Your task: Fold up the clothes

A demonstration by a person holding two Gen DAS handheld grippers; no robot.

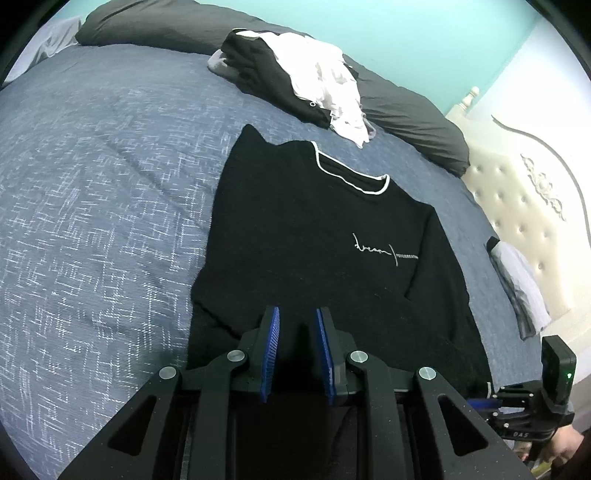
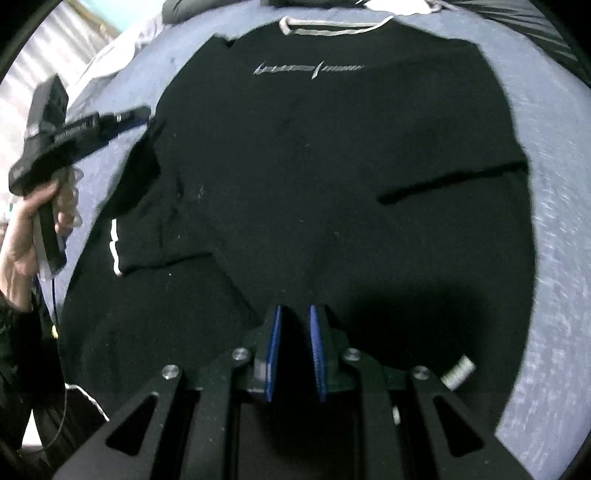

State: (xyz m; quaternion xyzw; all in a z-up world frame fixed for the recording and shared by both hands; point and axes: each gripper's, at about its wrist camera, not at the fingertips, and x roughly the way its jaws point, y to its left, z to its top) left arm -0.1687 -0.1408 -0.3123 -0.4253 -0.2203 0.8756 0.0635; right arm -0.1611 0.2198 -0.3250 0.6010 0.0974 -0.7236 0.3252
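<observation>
Black sweater (image 1: 317,236) flat on the blue bedspread (image 1: 103,192), both grippers over its lower half.

Left gripper (image 1: 297,314): blue pads a narrow gap apart; in its own view nothing sits between them, tips over the hem area. In the right wrist view it sits at the sweater's left edge beside a lifted fold of black fabric; contact can't be made out through the blur. Right gripper (image 2: 295,310): jaws slightly parted, no cloth visibly between the pads, hovering over the lower middle of the sweater. White-trimmed collar (image 2: 332,29) lies at the far end, chest print (image 2: 310,69) below it. One sleeve is folded in, its white-striped cuff (image 2: 115,247) near the left edge. Bare bedspread to the sweater's left is roomy. Clothes pile (image 1: 295,81) and dark pillows (image 1: 406,110) lie beyond the collar; cream headboard (image 1: 517,206) bounds the right.
</observation>
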